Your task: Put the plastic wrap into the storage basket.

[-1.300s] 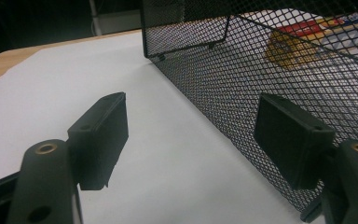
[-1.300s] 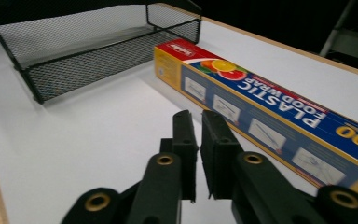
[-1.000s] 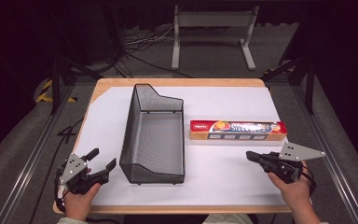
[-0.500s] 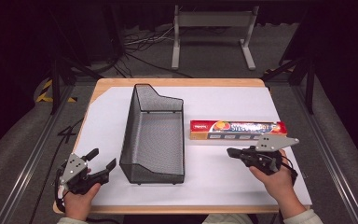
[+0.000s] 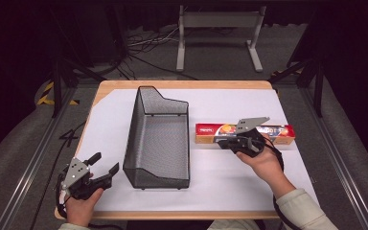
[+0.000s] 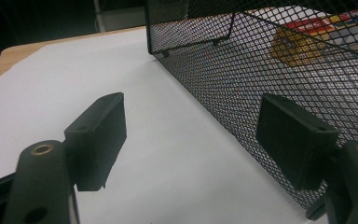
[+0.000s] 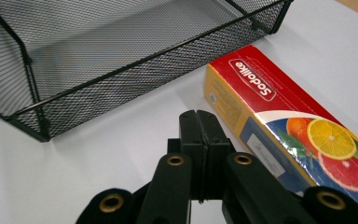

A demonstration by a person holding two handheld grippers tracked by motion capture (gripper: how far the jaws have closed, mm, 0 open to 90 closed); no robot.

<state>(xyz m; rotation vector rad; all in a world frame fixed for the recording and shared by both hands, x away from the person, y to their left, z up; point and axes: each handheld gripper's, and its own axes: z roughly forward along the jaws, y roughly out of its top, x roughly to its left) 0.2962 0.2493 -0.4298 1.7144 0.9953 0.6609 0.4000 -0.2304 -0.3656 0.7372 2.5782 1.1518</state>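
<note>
Left gripper [image 5: 103,166]: my hand rests at the worktop's [image 5: 230,187] near left corner, jaws spread wide, empty.
Mesh basket [image 5: 159,139]: mid-worktop, between my hands.
Right gripper [image 5: 224,143]: wrist angled left, jaws pressed together, empty, beside the box's near edge.
Box [image 5: 273,135]: flat, right of the basket.

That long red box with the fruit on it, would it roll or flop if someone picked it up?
The box has flat faces and square edges, so it should slide rather than roll. It looks like stiff printed cardboard, so it probably stays straight when lifted. Being long and narrow, it may swing or tilt if gripped near one end, and the glossy surface could be a little slippery.
</note>
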